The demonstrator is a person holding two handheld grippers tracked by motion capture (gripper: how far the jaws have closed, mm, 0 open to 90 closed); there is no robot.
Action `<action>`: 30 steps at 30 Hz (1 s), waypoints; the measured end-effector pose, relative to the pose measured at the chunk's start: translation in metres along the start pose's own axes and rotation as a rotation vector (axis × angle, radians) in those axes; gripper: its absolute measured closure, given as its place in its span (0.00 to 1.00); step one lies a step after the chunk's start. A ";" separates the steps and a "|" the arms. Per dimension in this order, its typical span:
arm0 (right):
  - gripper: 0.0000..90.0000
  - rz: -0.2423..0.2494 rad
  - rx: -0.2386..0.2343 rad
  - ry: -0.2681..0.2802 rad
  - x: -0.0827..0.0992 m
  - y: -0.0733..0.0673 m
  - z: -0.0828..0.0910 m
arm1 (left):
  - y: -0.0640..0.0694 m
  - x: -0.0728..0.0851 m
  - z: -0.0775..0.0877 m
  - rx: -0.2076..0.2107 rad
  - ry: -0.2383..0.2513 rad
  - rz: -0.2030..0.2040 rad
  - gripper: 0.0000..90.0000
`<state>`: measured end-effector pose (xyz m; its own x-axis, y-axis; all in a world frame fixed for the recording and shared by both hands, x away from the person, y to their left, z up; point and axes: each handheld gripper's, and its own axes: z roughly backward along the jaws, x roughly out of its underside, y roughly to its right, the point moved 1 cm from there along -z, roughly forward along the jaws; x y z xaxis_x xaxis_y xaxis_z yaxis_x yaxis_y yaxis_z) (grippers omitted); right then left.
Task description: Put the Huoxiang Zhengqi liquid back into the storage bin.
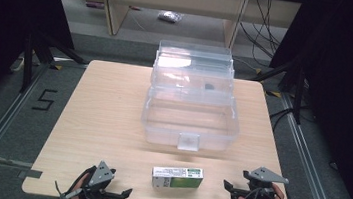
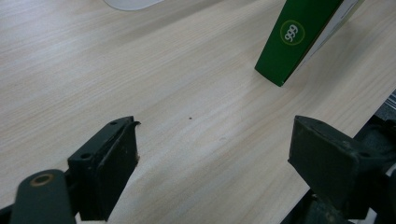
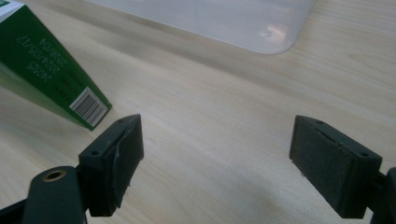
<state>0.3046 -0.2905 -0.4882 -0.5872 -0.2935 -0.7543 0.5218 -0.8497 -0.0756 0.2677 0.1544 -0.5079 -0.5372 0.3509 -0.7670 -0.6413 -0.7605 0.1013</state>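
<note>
A green and white carton [image 1: 177,177] lies flat near the table's front edge, between my two grippers. Behind it stands a clear plastic storage box [image 1: 192,100] with its lid tilted up at the back. My left gripper [image 1: 126,194] rests at the front left, open, with bare wood between its jaws; the carton's green end [image 2: 299,37] shows ahead of it to the right. My right gripper [image 1: 227,188] sits at the front right, open and holding nothing. Its view has the carton's barcoded end [image 3: 49,79] at upper left and the box's corner [image 3: 243,23] ahead.
The wooden table [image 1: 101,121] has free surface left of the clear box. A small dark item [image 1: 209,87] lies in the box's upper tier. Black stands [image 1: 34,53] flank the table, and a shelf unit [image 1: 175,4] stands on the floor beyond it.
</note>
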 end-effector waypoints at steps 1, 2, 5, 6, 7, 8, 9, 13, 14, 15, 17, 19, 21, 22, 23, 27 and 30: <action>0.21 0.006 -0.005 -0.005 0.000 0.000 0.000 | -0.001 0.000 0.000 -0.006 -0.007 -0.007 0.17; 0.21 0.012 -0.018 0.004 -0.001 -0.002 0.000 | -0.002 0.000 -0.001 -0.008 -0.008 -0.006 0.17; 0.21 0.040 -0.026 -0.009 -0.004 -0.004 0.002 | -0.002 0.000 -0.001 -0.011 -0.013 -0.004 0.17; 0.21 0.044 -0.038 -0.022 -0.007 -0.011 0.004 | -0.002 -0.001 0.000 -0.010 -0.023 -0.003 0.17; 0.21 0.074 -0.042 -0.019 -0.008 -0.011 0.004 | -0.002 -0.001 0.000 -0.007 -0.027 -0.004 0.17; 0.21 0.073 -0.047 -0.023 -0.010 -0.014 0.005 | -0.002 -0.001 -0.001 -0.013 -0.013 -0.005 0.17; 0.21 0.070 -0.053 -0.031 -0.013 -0.017 0.007 | -0.001 0.000 -0.001 -0.016 -0.014 0.001 0.17; 0.19 0.167 -0.083 -0.009 -0.026 -0.022 0.012 | -0.002 -0.001 -0.001 -0.002 -0.020 0.004 0.17; 0.18 0.180 -0.094 -0.020 -0.031 -0.026 0.013 | -0.003 -0.001 0.000 0.002 -0.028 -0.011 0.17; 0.18 0.183 -0.099 -0.022 -0.033 -0.029 0.013 | -0.003 -0.001 0.000 0.001 -0.021 -0.004 0.17; 0.18 0.231 -0.114 -0.037 -0.040 -0.035 0.014 | -0.003 -0.001 0.000 0.003 -0.022 -0.012 0.17; 0.18 0.256 -0.132 -0.057 -0.045 -0.042 0.013 | -0.003 -0.001 -0.001 -0.011 -0.011 -0.007 0.17; 0.18 0.296 -0.140 -0.069 -0.050 -0.048 0.012 | -0.003 -0.001 -0.001 -0.010 -0.013 -0.009 0.17; 0.18 0.305 -0.151 -0.081 -0.053 -0.051 0.012 | -0.002 0.000 -0.001 -0.012 -0.011 0.001 0.17; 0.17 0.330 -0.155 -0.078 -0.056 -0.053 0.010 | -0.002 0.000 -0.001 -0.011 -0.012 0.001 0.17; 0.18 0.396 -0.165 -0.090 -0.067 -0.062 0.008 | -0.003 -0.001 -0.001 -0.001 -0.017 0.002 0.17; 0.18 0.421 -0.176 -0.102 -0.075 -0.068 0.008 | -0.002 0.000 0.000 0.003 -0.022 0.002 0.17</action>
<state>0.3081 -0.2138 -0.4215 -0.3551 -0.6461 -0.6756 0.8198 -0.5626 0.1071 0.2695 0.1561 -0.5077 -0.5509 0.3611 -0.7524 -0.6414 -0.7600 0.1049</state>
